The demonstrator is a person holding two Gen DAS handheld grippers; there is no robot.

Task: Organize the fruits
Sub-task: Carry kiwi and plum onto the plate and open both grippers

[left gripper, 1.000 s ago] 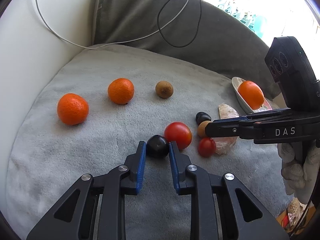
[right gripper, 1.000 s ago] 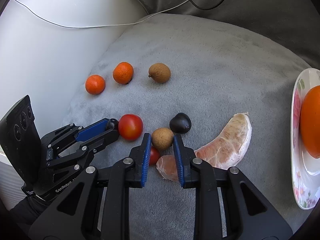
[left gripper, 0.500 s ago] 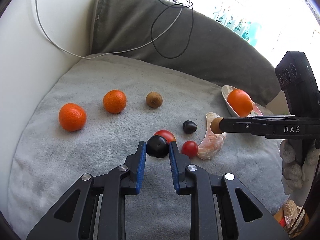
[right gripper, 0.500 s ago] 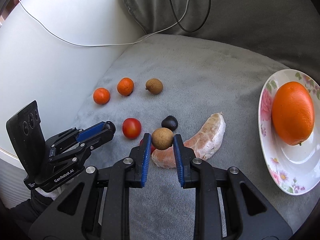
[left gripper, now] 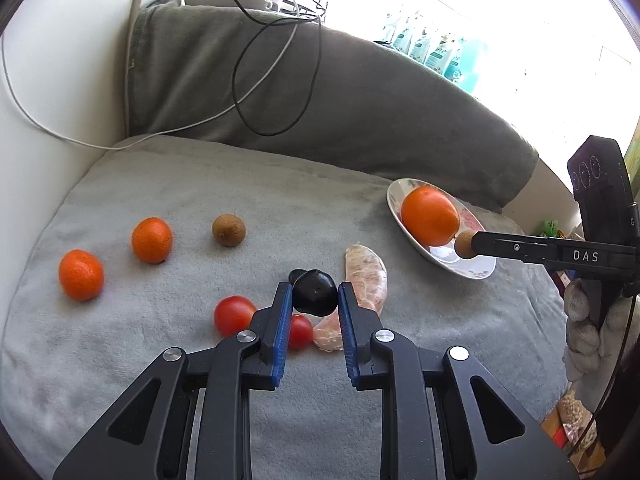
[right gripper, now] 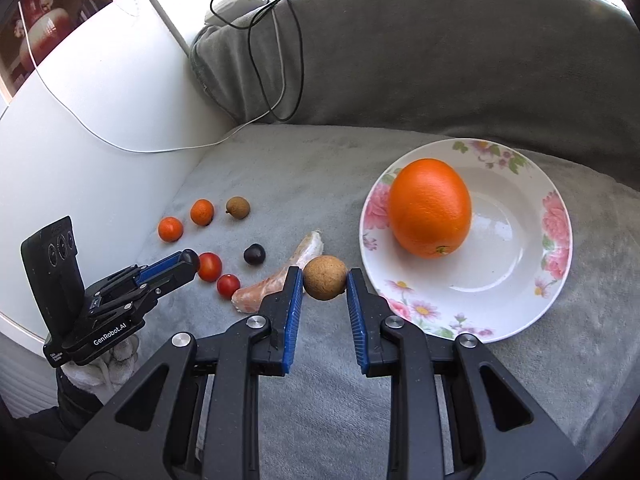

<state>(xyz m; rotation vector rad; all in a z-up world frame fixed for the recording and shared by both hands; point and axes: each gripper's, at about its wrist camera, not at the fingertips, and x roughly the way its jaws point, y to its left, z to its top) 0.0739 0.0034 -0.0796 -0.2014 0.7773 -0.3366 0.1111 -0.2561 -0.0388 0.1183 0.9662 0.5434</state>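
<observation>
My left gripper (left gripper: 315, 292) is shut on a dark plum-like fruit (left gripper: 316, 302), held above the grey cushion; in the right wrist view the left gripper (right gripper: 191, 260) hangs over the tomatoes. My right gripper (right gripper: 323, 274) is shut on a small brown round fruit (right gripper: 325, 280) just left of the flowered plate (right gripper: 556, 240). The left wrist view puts that right gripper (left gripper: 470, 245) over the plate's near rim (left gripper: 476, 270), beside a large orange (left gripper: 430, 216). On the cushion lie two mandarins (left gripper: 81, 275) (left gripper: 152, 240), another brown fruit (left gripper: 229, 230), two tomatoes (left gripper: 234, 315) (left gripper: 301, 332), a second dark fruit (right gripper: 255, 254) and a pomelo segment (left gripper: 366, 276).
A grey backrest cushion (left gripper: 360, 112) rises behind, with a black cable (left gripper: 276, 80) and a white cable (left gripper: 60, 136) draped over it. A white wall panel (right gripper: 80, 152) borders the cushion on the left. A gloved hand (left gripper: 584, 336) holds the right gripper.
Both grippers lifted their fruit off the cushion. The right one carried the brown fruit rightwards from beside the pomelo segment to the plate's edge. The left one rose with the dark fruit.
</observation>
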